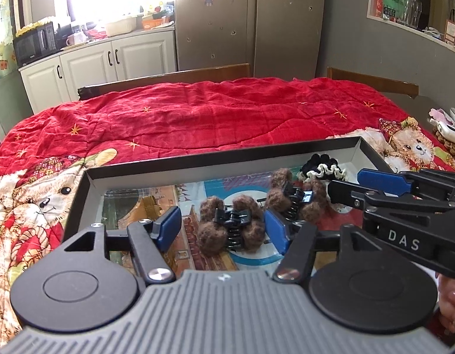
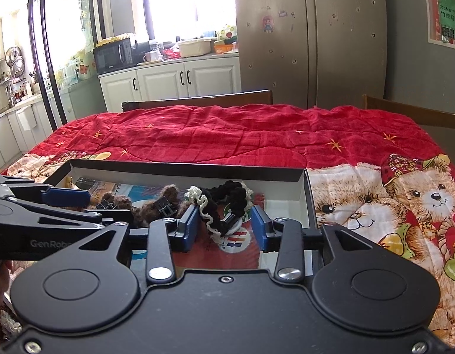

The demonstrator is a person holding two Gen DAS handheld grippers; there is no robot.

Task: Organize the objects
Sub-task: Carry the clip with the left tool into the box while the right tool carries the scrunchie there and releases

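Kitchen cabinets (image 1: 115, 56), a microwave (image 1: 35, 44) and a steel refrigerator (image 1: 251, 20) stand behind a table draped in a red teddy-bear quilt (image 1: 197, 118), with two wooden chair backs at its far edge. On the quilt sits a shallow black-rimmed box (image 1: 221, 155) with a printed picture lining its floor. Inside lie two fuzzy brown claw clips (image 1: 230, 225) side by side, black teeth showing, and toward the right end a black-and-cream scrunchie (image 2: 224, 206) curled loosely on itself. The left tool (image 1: 224, 225) stands well open around the nearer claw clip, its blue pads clear of the fuzz. The right tool (image 2: 224, 227) is partly open astride the scrunchie, pads not pressing it. Each tool crosses into the other's view, partly screening the box's contents. Small white items rest at the table's far right.
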